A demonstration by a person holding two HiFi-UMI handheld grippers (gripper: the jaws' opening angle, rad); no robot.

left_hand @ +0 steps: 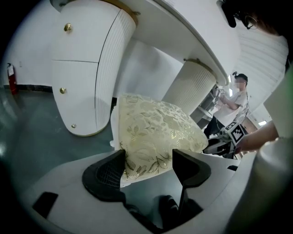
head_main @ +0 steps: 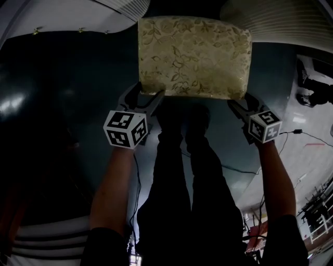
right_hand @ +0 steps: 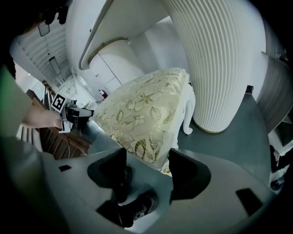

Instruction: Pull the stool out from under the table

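Observation:
The stool's gold floral cushion [head_main: 192, 57] stands on the dark floor just in front of the white table [head_main: 67, 15], under whose edge its far side still reaches. My left gripper [head_main: 148, 101] is at the cushion's near left corner, and my right gripper [head_main: 243, 104] at its near right corner. In the left gripper view the cushion [left_hand: 155, 132] has its corner between the jaws of the left gripper [left_hand: 149, 167], which stand wide. In the right gripper view the right gripper [right_hand: 147, 160] straddles the cushion [right_hand: 142, 114] the same way, with a white stool leg [right_hand: 187, 114] behind.
White ribbed table pedestals [left_hand: 87, 68] [right_hand: 219, 59] rise on either side behind the stool. The holder's dark legs and shoes [head_main: 182, 119] stand right at the stool's near edge. A cable [head_main: 307, 135] lies on the floor at the right. Another person [left_hand: 233, 98] stands in the background.

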